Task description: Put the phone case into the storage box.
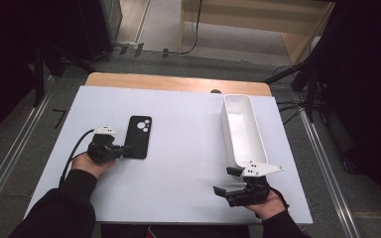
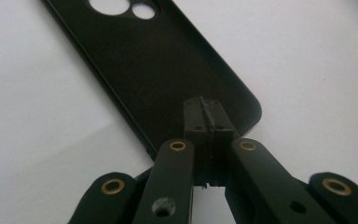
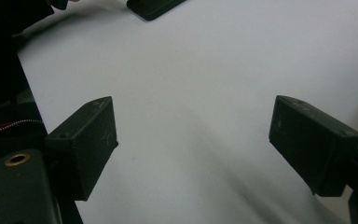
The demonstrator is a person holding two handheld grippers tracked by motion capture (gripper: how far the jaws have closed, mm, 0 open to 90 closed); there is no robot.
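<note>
At far left of the table (image 1: 178, 198), left gripper (image 1: 125, 150) clenched on the near edge of the black phone case (image 1: 139, 136), pads pressed together over its rim in the left gripper view (image 2: 208, 122); case (image 2: 168, 79) flat on the white surface, camera cutouts at its far end, well apart from everything to the right. Farther right, long white tray (image 1: 241, 129) lying lengthwise toward the far edge; just before its near end, right gripper (image 1: 228, 181) released, jaws spread wide over bare table in the right gripper view (image 3: 193, 140), nothing between them, pointing toward the case (image 3: 151, 7).
</note>
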